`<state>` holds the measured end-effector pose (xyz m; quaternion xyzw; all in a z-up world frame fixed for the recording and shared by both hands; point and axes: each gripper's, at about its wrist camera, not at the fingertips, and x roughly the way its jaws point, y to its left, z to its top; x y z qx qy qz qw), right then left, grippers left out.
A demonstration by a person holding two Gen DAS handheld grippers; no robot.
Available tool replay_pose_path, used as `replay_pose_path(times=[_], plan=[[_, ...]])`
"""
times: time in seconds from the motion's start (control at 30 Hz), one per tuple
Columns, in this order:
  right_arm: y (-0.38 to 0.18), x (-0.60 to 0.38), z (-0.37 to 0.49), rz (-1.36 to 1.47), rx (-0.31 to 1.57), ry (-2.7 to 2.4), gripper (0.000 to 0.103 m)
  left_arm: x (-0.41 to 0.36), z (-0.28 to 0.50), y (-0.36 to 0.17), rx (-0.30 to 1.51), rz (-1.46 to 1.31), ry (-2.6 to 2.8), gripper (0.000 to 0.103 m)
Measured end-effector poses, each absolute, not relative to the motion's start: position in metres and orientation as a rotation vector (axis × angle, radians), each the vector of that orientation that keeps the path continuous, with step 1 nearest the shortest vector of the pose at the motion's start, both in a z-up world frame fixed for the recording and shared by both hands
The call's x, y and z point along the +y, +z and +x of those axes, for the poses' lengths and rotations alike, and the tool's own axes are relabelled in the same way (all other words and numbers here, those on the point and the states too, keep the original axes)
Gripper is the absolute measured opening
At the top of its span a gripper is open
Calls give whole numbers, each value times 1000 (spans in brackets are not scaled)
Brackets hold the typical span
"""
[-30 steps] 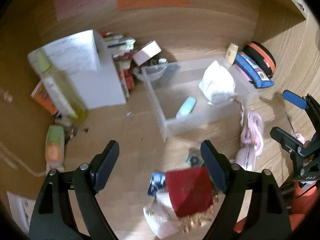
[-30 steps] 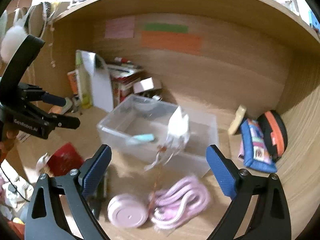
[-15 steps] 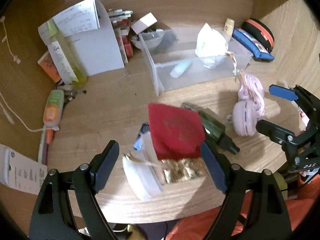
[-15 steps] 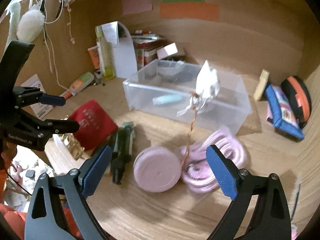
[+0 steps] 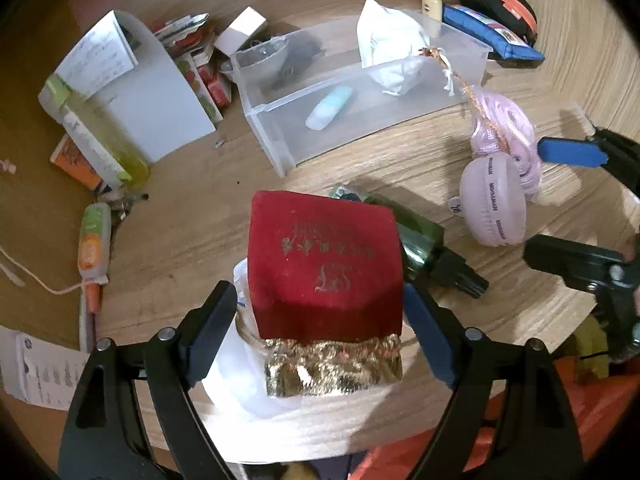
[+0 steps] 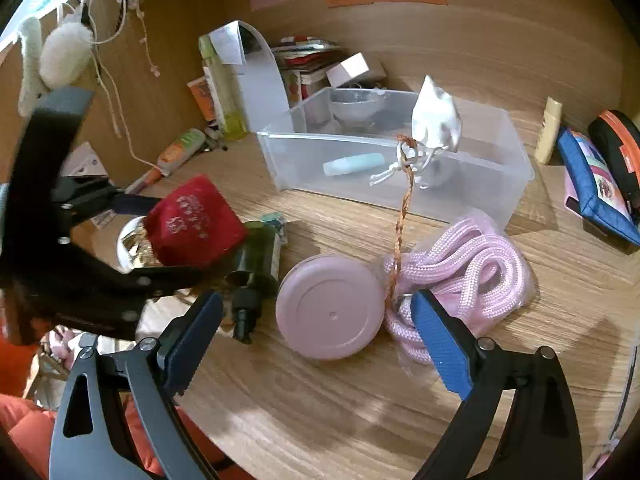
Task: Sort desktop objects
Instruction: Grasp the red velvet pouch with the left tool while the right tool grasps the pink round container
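Observation:
A red pouch with gold trim (image 5: 324,272) lies on the wooden desk, between the open fingers of my left gripper (image 5: 320,320); it also shows in the right wrist view (image 6: 192,220). A dark green bottle (image 5: 420,244) lies beside it. A round pink case (image 6: 330,306) lies just ahead of my open, empty right gripper (image 6: 316,332), with a bagged pink rope (image 6: 460,272) at its right. A clear plastic bin (image 6: 480,176) holds a pale blue tube (image 6: 352,164) and a white pouch (image 6: 436,116).
A white folder (image 5: 152,92), a yellow bottle (image 5: 104,132) and small boxes (image 5: 200,60) stand at the back left. A blue pouch (image 6: 600,188) and a black and orange case (image 6: 620,148) lie at the right. An orange tube (image 5: 94,236) lies at the left.
Both grippers have pulled back toward the desk's front edge. My left gripper now frames the red pouch, and the pink case and rope sit closer to my right gripper.

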<state>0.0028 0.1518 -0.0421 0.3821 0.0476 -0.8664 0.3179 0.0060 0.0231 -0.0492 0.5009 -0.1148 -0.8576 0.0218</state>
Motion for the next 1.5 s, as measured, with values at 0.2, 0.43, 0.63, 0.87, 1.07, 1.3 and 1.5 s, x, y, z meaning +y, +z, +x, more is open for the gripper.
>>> replay_pose_path(times=[0.2,0.43,0.63,0.87,1.07,1.3,1.5], plan=[[-55,139,-3,1061,165,-2238,87,20,1,-55,-372,1508,-2670,85],[-65,132,-15,1111,198,-2256,68,13,-3,-53,-356,1484,-2700,68],[-65,136,-18,1108,158,-2250,63,9,-5,-47,-357,1463,-2749,60],[-57,142,-18,1087,96,-2253,63,3,-9,-30,-307,1443,-2807,45],[-45,149,-19,1044,68,-2287,63,-1,-15,-18,-257,1406,-2842,42],[-24,156,-23,981,34,-2316,63,-5,-24,1,-201,1346,-2893,41],[-1,166,-32,911,42,-2388,63,-9,-31,20,-158,1279,-2935,41]])
